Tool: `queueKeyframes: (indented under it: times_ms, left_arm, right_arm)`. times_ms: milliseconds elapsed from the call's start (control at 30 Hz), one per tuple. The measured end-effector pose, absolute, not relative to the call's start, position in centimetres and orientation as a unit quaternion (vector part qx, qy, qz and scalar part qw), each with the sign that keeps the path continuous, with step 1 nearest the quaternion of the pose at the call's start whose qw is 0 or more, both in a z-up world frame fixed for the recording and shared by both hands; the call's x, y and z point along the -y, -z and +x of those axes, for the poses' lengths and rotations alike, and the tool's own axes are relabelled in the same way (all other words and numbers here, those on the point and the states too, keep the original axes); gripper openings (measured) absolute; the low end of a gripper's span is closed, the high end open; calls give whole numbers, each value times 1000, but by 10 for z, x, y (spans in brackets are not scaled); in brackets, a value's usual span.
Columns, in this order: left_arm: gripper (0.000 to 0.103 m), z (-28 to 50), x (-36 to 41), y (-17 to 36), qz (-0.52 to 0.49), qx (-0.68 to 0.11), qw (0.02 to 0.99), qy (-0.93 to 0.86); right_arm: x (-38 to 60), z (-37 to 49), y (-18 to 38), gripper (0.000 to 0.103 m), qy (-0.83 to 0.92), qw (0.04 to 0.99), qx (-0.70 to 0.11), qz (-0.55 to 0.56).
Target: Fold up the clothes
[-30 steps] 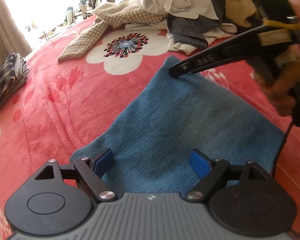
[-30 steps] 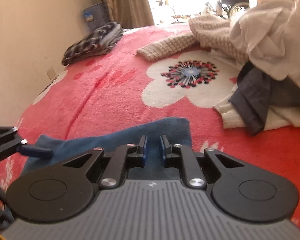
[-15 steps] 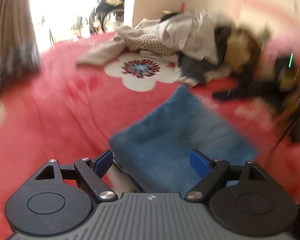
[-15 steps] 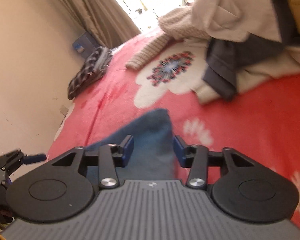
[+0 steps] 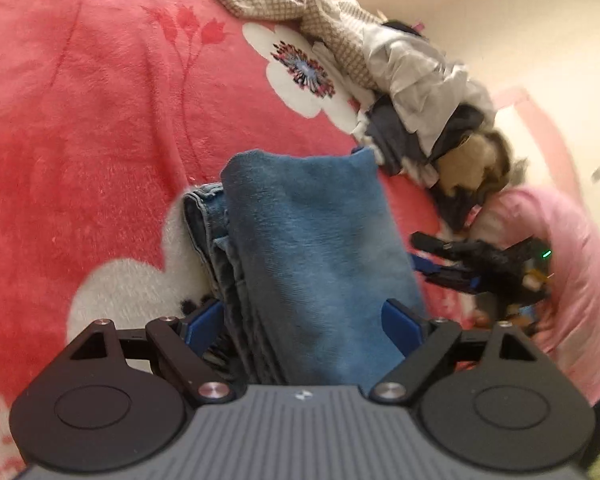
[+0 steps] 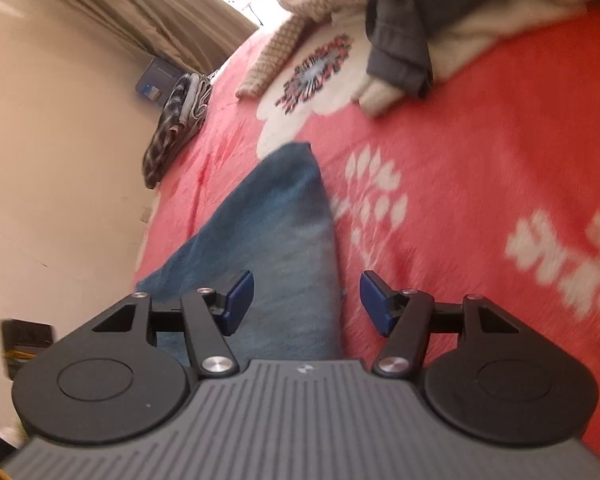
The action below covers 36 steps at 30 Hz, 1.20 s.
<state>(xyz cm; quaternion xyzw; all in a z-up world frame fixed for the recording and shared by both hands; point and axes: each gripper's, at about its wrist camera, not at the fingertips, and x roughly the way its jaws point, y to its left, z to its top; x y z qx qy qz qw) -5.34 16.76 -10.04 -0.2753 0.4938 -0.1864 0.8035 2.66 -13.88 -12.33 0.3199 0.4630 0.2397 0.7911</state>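
Observation:
A folded blue garment (image 5: 312,240) lies on the red flowered blanket (image 5: 100,120), its stacked denim edges showing along its left side. My left gripper (image 5: 302,322) hovers over its near end, open wide, with the cloth beneath and between the pads, which do not press on it. My right gripper (image 6: 308,300) is over the garment's (image 6: 276,220) right edge; its jaws are opening, and the cloth lies under them, unpinched. In the left wrist view the right gripper (image 5: 444,256) appears just right of the garment.
A heap of unfolded clothes (image 5: 412,92) lies beyond the garment, also seen as the pile (image 6: 440,8) in the right wrist view. A folded plaid garment (image 6: 176,128) rests by the wall. A pink sleeve (image 5: 540,240) is behind the right gripper.
The right gripper's jaws have gone from shut to apart, releasing the blue cloth. Both grippers have rolled and shifted. The garment now lies narrower, with its folded layers showing.

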Motion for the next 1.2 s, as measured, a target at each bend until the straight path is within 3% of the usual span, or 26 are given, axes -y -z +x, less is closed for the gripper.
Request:
queueKeyframes:
  times_ms: [267,1200]
  left_arm:
    - [88,-37,-161,134,-288,-513,784,197]
    - [93,-22,-148,152,-300,-474,787,258]
  right_arm:
    - [134,21,129,63,-250,776,-480,324]
    - [130,67,140,68,-276,781,-451,332]
